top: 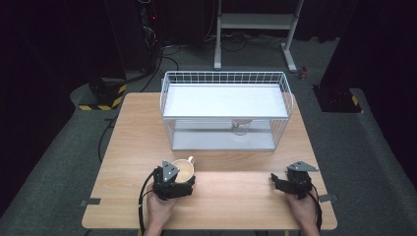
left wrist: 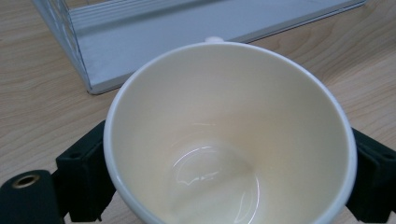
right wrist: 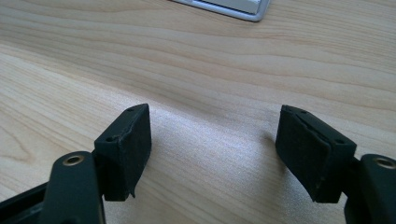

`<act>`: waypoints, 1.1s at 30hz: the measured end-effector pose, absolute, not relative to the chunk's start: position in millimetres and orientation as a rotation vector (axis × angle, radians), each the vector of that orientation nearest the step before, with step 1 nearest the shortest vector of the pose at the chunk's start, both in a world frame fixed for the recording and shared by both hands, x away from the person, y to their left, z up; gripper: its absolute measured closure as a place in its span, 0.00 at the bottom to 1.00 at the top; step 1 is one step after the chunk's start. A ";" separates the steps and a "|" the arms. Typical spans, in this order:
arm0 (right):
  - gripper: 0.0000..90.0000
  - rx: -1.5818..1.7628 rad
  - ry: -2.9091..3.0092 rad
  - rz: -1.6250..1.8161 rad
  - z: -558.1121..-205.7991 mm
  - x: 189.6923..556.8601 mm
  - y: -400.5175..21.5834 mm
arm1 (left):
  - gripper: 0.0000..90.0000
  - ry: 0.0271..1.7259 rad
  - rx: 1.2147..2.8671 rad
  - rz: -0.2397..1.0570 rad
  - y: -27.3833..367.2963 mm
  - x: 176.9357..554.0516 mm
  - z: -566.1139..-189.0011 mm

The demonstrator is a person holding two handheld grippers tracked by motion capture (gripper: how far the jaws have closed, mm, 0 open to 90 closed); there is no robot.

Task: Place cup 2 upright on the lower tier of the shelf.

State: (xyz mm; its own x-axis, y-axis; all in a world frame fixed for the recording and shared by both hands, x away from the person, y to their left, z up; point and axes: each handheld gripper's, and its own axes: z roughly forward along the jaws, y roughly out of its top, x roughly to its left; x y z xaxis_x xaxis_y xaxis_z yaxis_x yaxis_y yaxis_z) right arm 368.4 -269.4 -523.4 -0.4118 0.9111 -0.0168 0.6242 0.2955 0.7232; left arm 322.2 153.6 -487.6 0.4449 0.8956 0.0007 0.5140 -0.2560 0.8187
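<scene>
Cup [top: 183, 170] and left hand-held gripper [top: 173, 185] are meeting at about seven o'clock on the wooden surface [top: 133, 142], near its front edge. We are seeing the cream cup sitting upright between the two black jaws, which are standing against its outer wall on either side; in the left gripper view the cup [left wrist: 229, 135] is showing its bare, glossy inside, with one black pad [left wrist: 86, 175] touching its wall at nine o'clock and the other at three o'clock. Its small handle is pointing away from us toward one o'clock, in the direction of the basket. We are reading this as a grip on the cup, with the jaws set as wide as the cup's body.

We are finding the right hand-held gripper [top: 281, 182] at about five o'clock on the surface, well apart from the cup. Its jaws are standing moderately wide with only bare wood between the pads [right wrist: 133, 147], so it is holding nothing [right wrist: 215, 154].

At twelve o'clock a white wire basket [top: 226, 78] is resting on the far half of the surface, with a white tray laid across its top. Something small and pale [top: 241, 127] is hanging or lying under that tray; we cannot tell what it is.
</scene>
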 end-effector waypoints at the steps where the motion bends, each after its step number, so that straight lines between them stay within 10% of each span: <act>1: 0.30 1.371 2.142 0.903 -523.4 368.4 -269.4 | 0.11 1.179 1.920 0.622 153.4 323.2 -486.7; 33: 0.30 1.370 2.143 0.903 -523.4 368.3 -269.3 | 0.11 1.133 1.904 0.651 133.2 359.1 -463.5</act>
